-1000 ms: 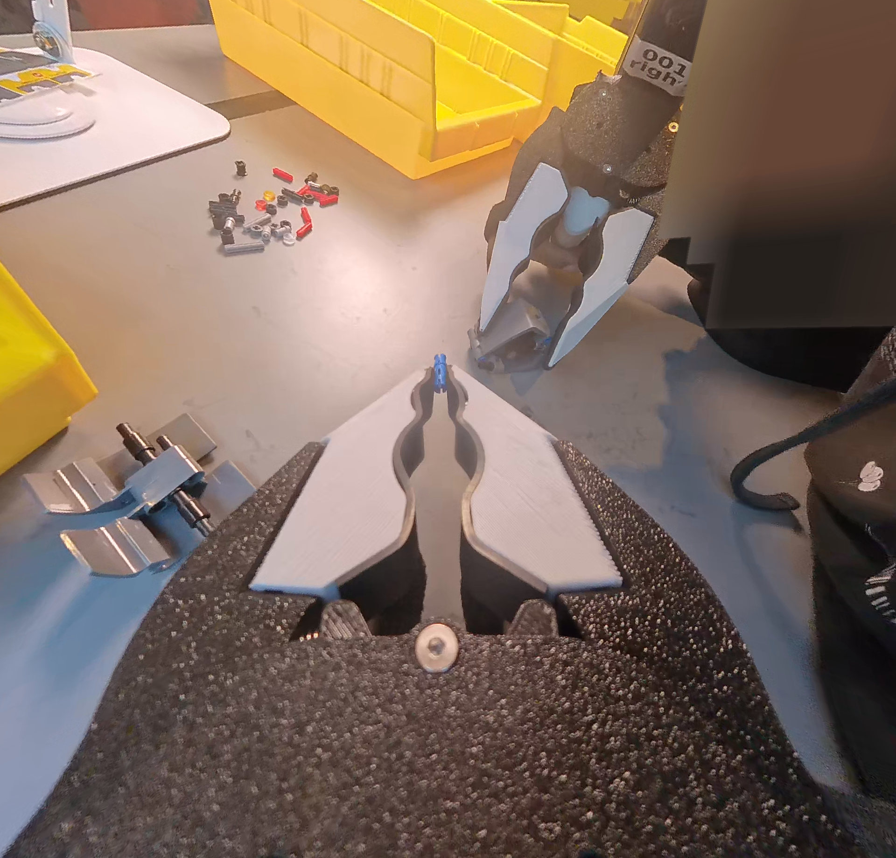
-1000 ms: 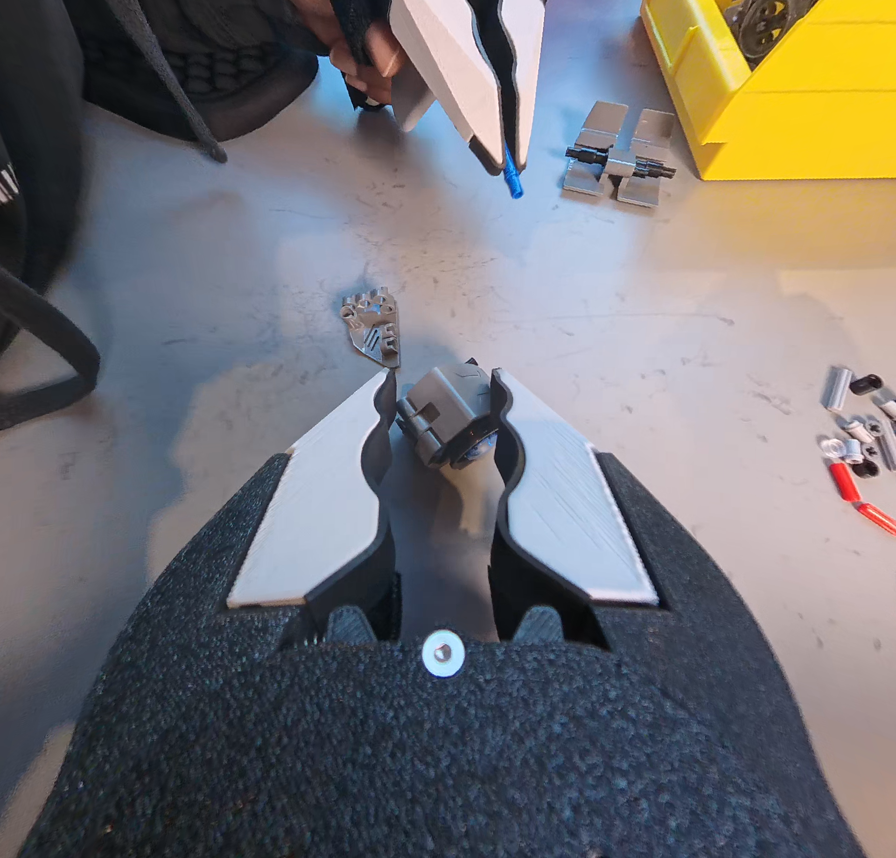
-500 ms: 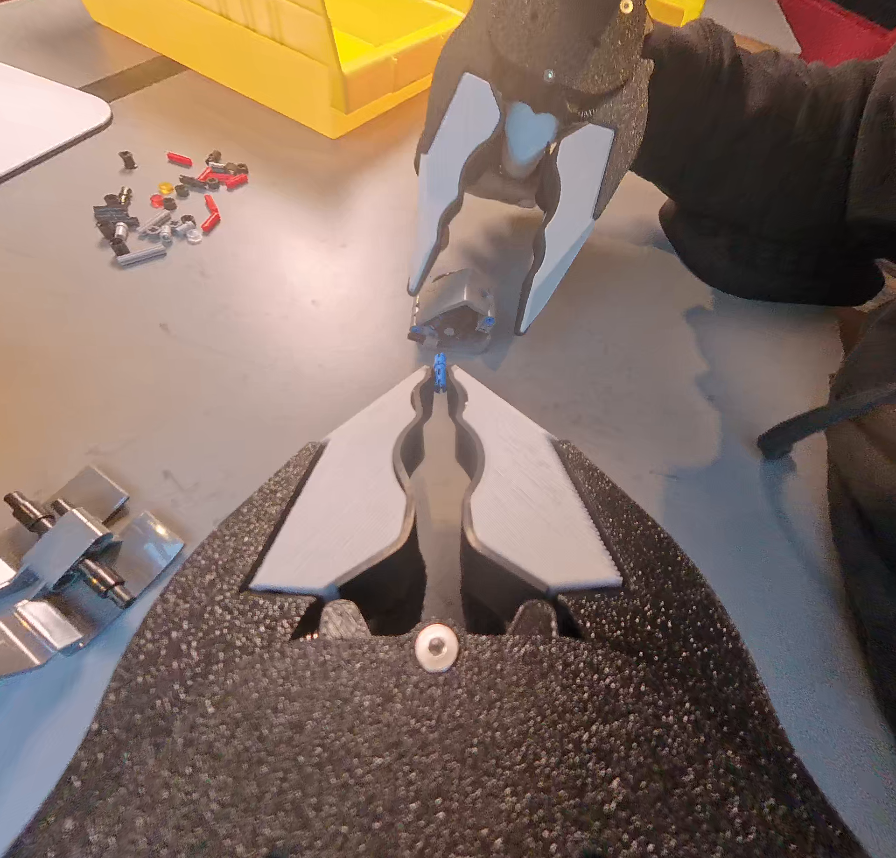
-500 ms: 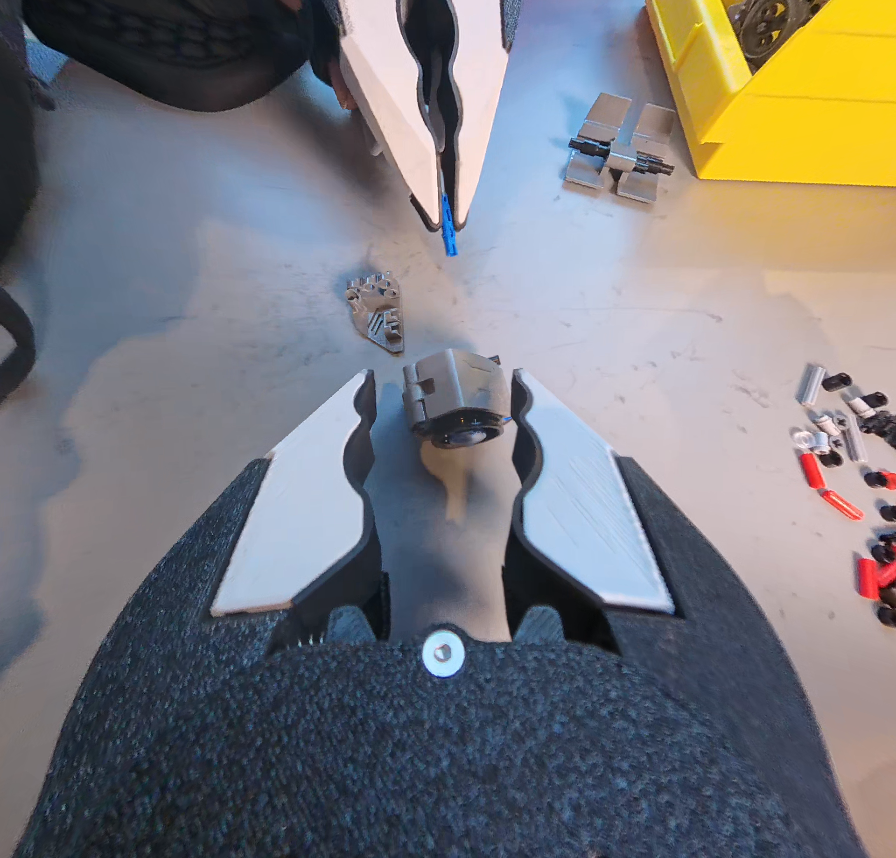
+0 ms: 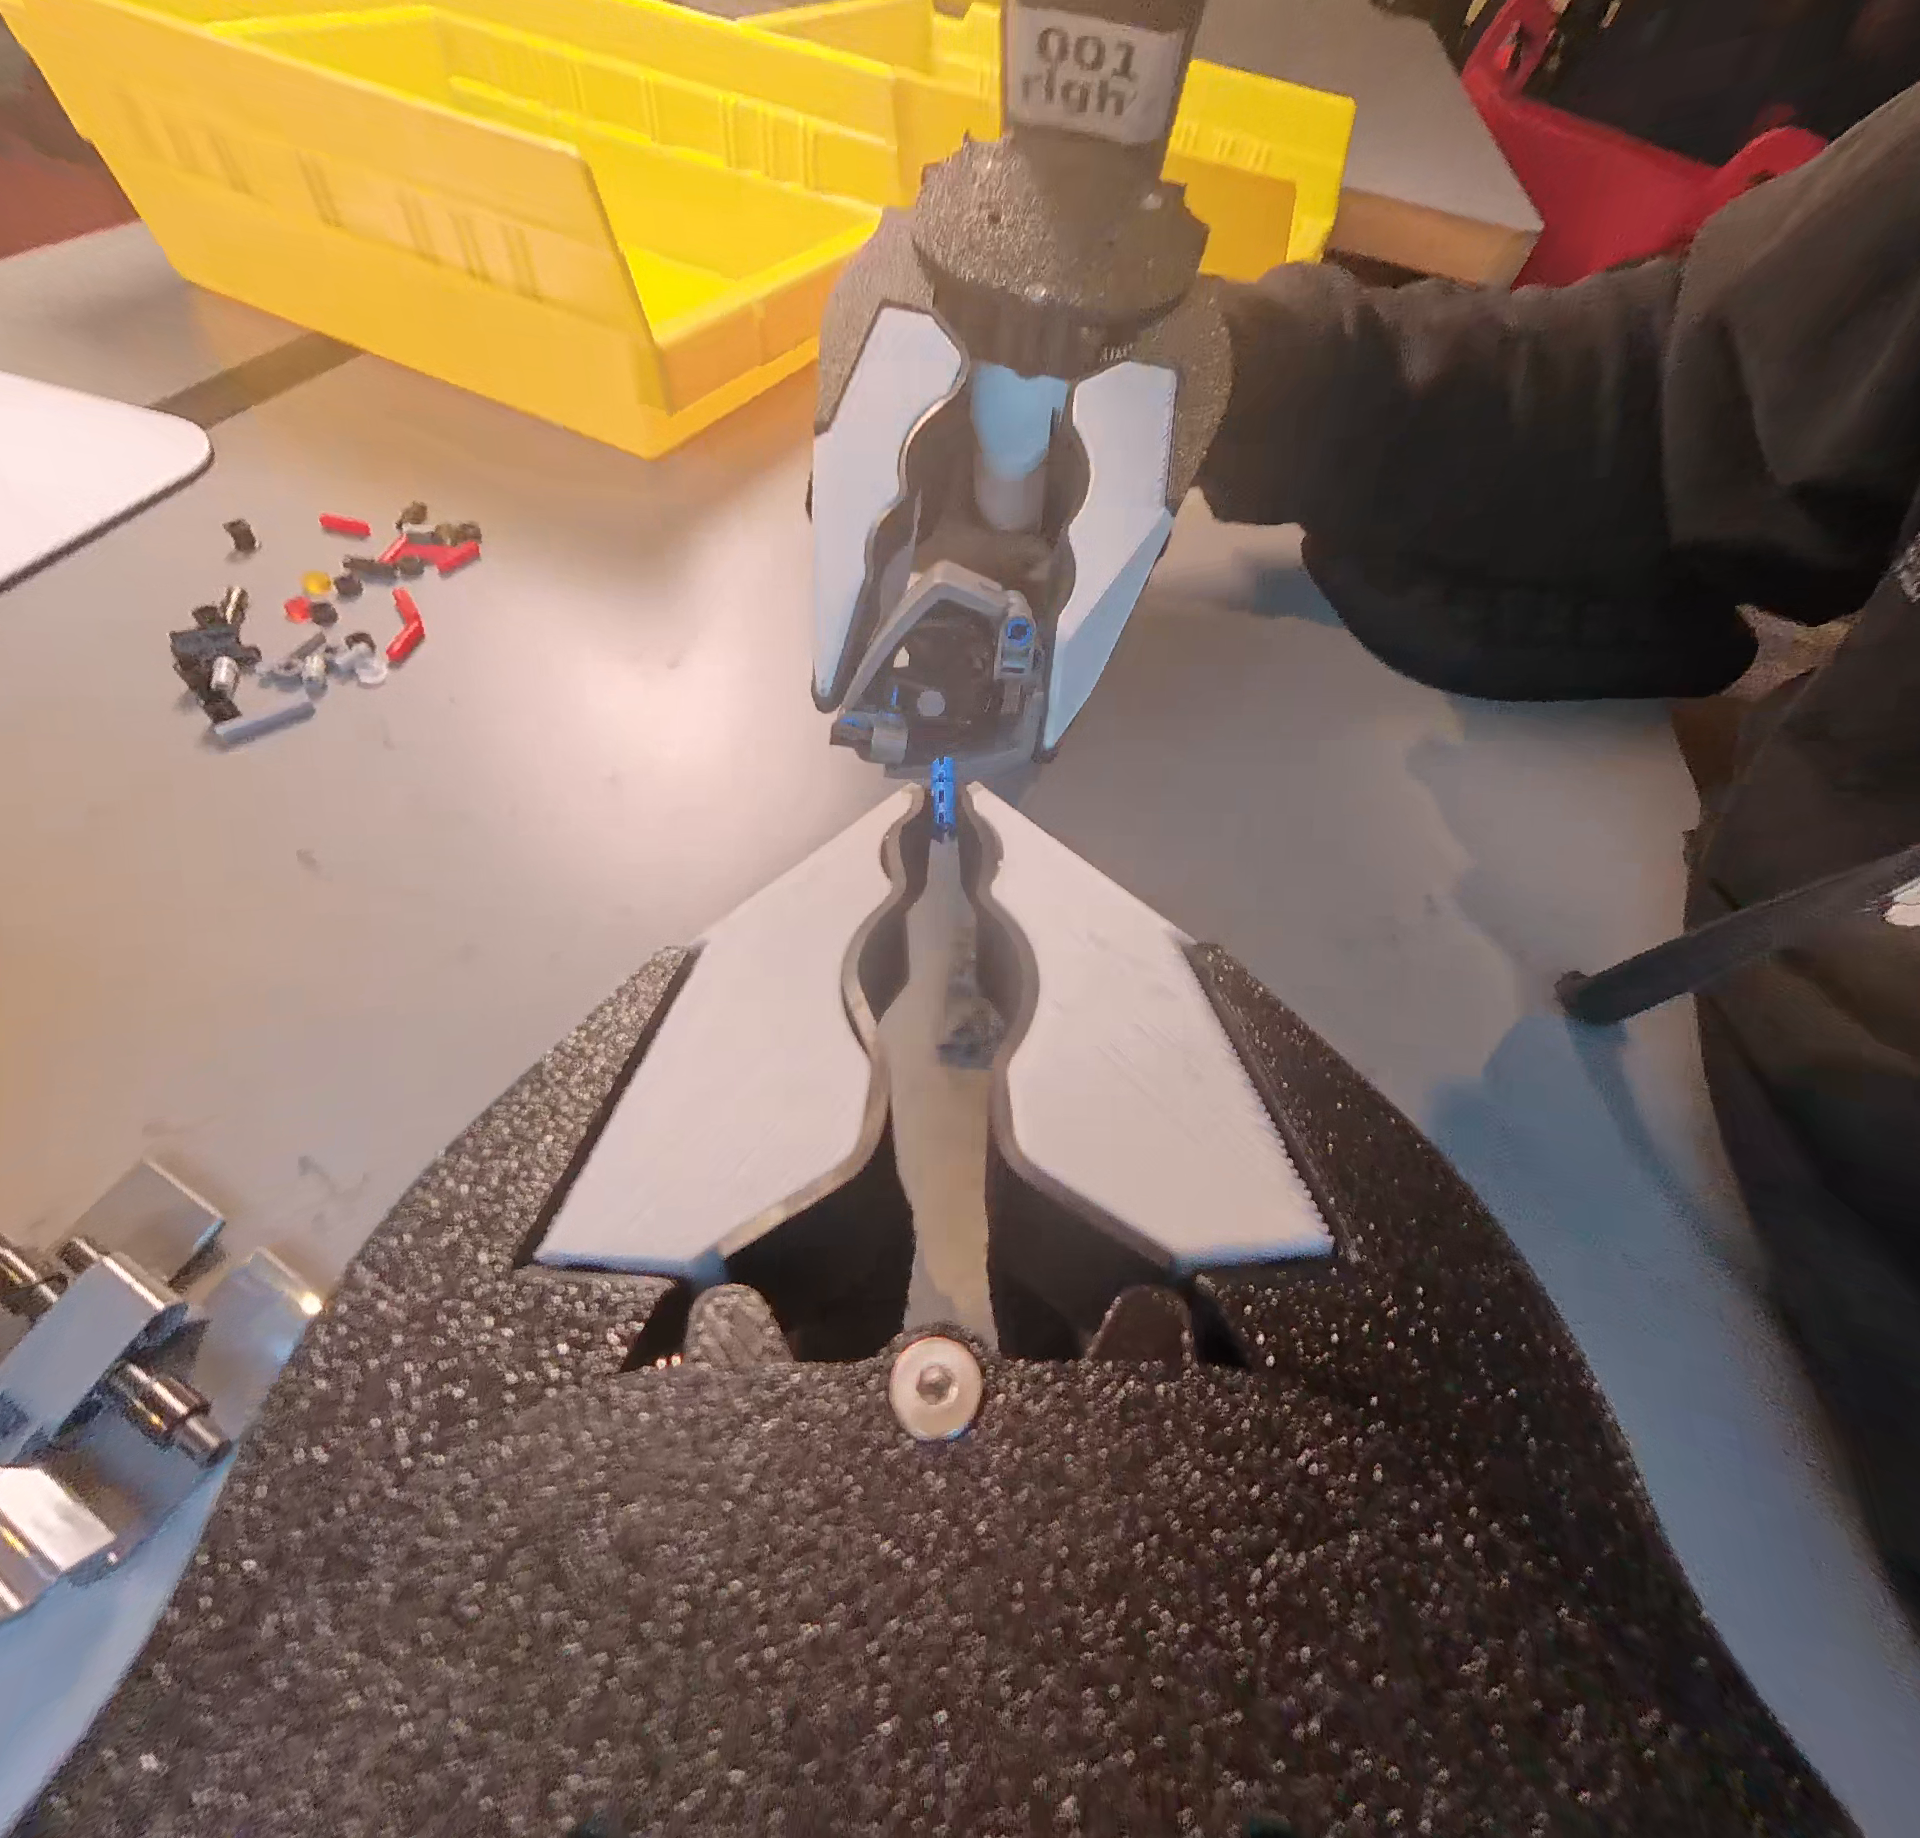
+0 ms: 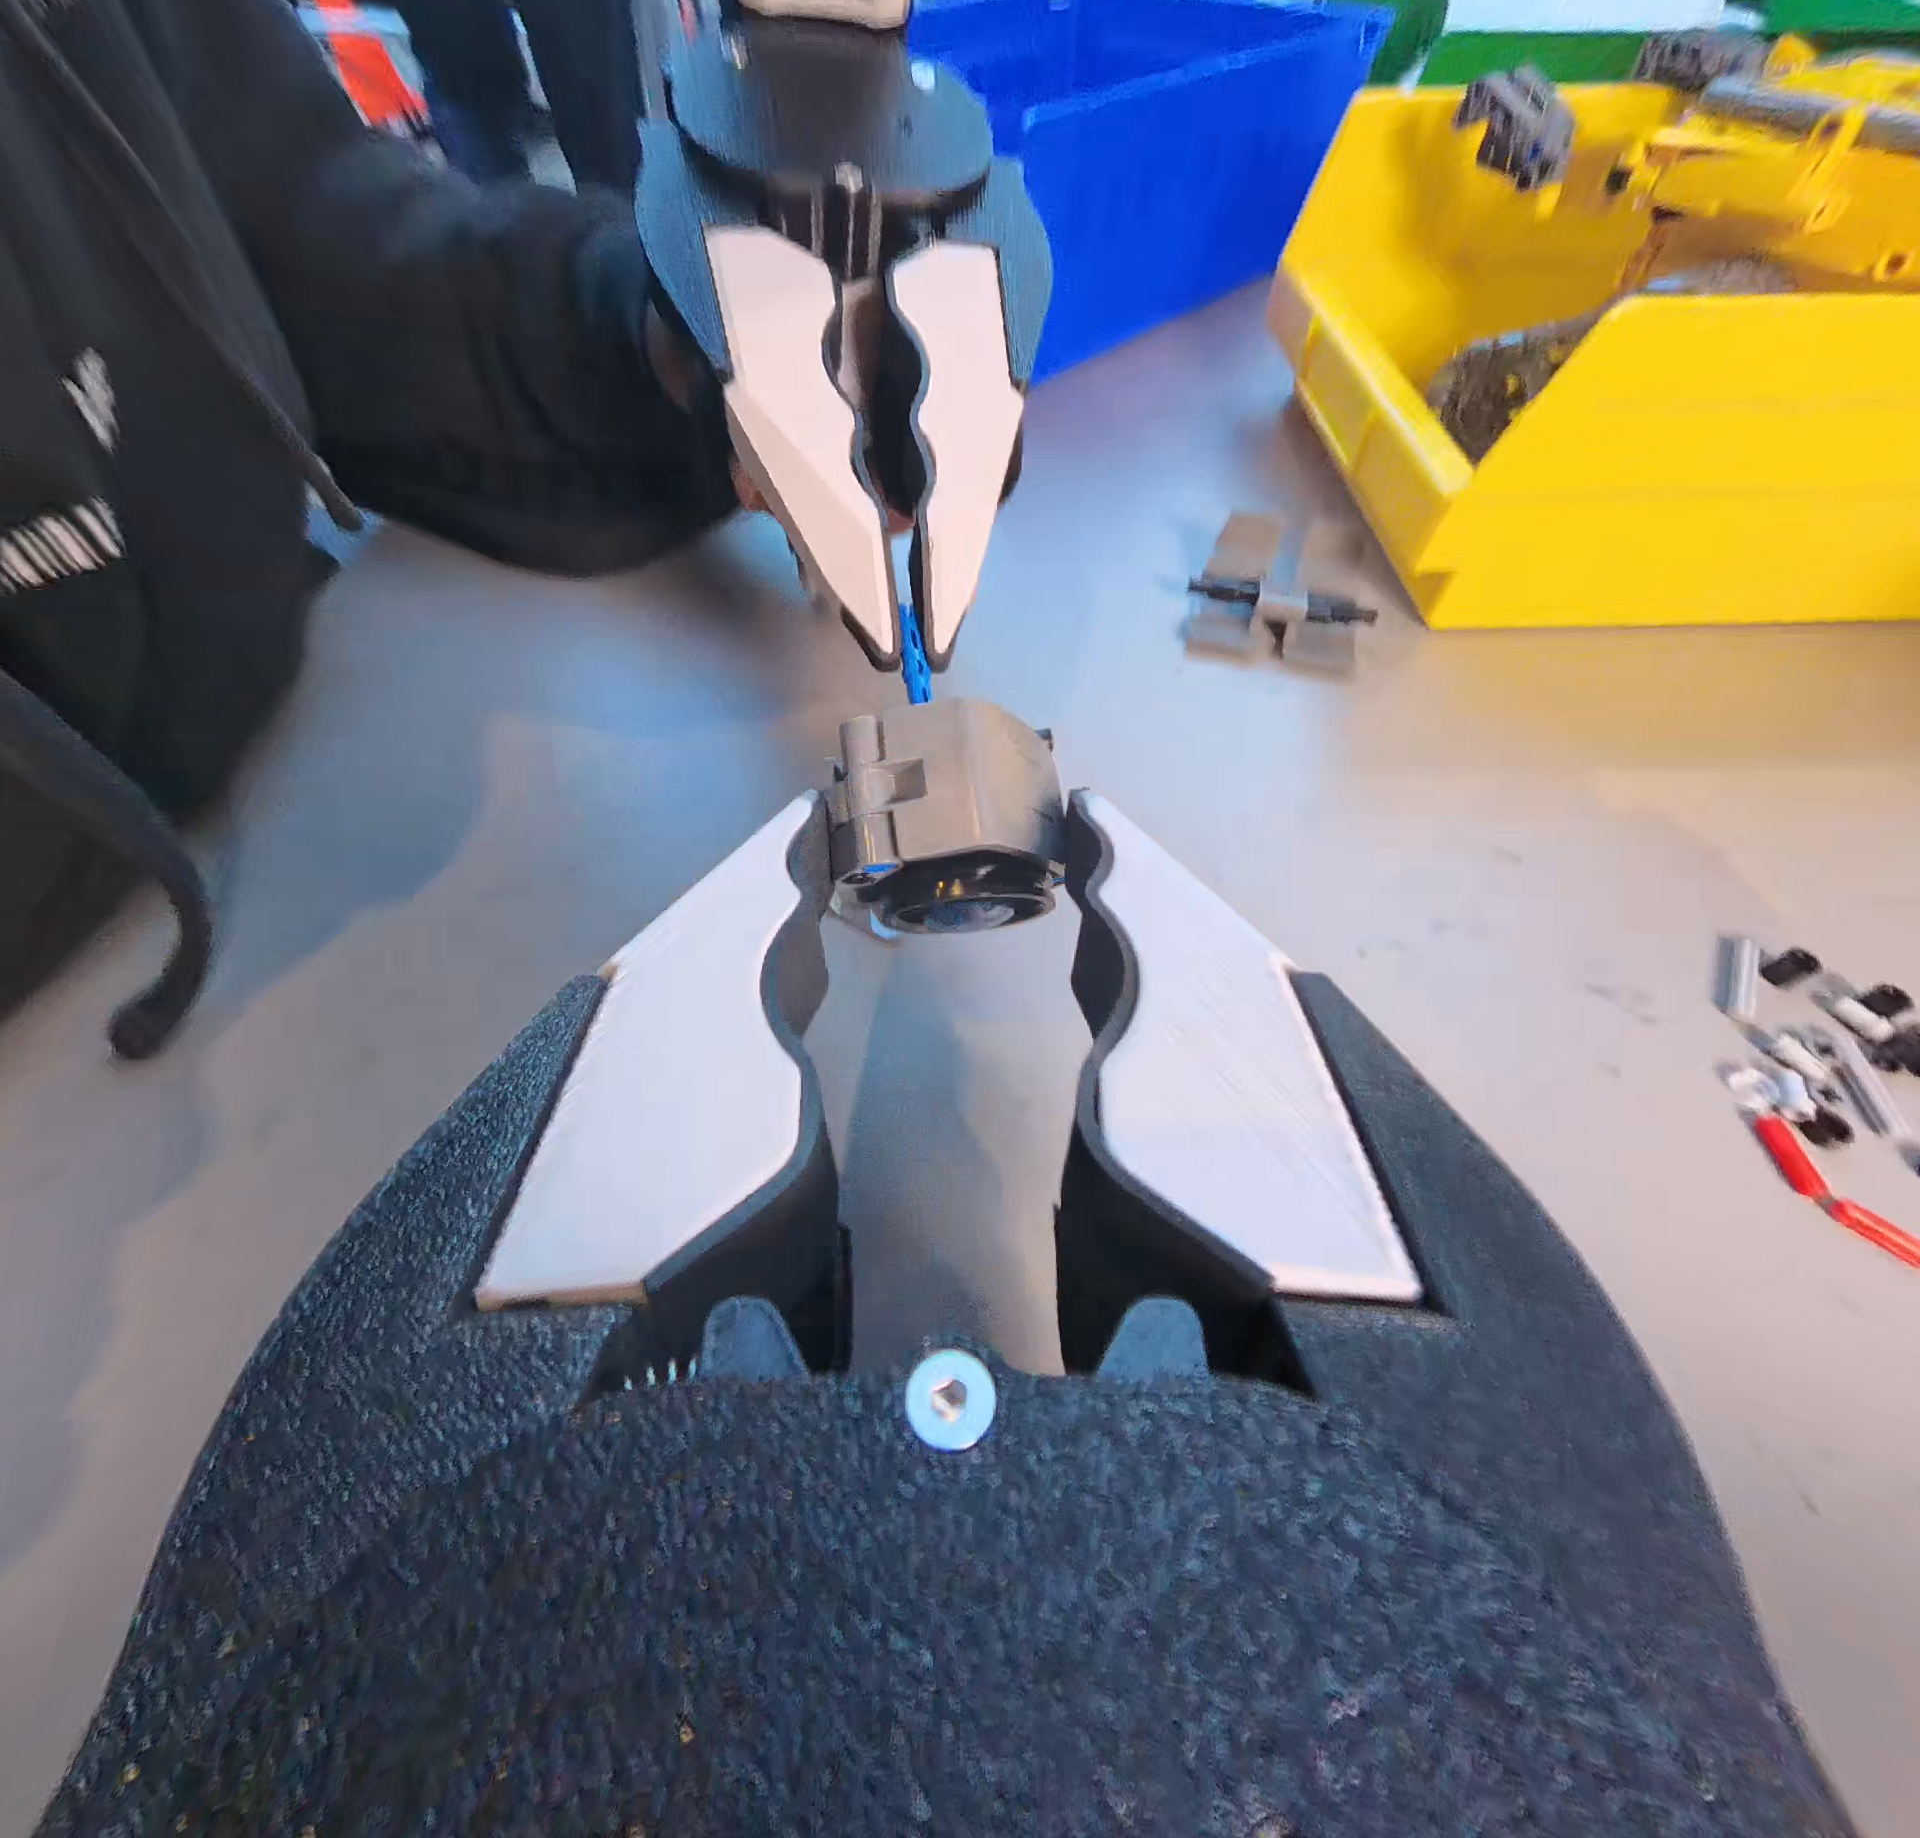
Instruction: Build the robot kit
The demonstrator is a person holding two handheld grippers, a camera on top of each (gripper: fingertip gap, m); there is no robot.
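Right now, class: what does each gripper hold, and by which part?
The left gripper pinches a small blue pin by its rear end, tip protruding. The right gripper clamps a grey block assembly across its two sides.

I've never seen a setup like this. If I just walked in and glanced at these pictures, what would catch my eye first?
Probably the two grippers meeting nose to nose in mid-frame: the left gripper pinches a tiny blue pin, its tip right at the grey block-like part clamped in the right gripper. Next come the bright yellow bins at the back of the grey table, and the scatter of small red, black and grey pieces beside them.
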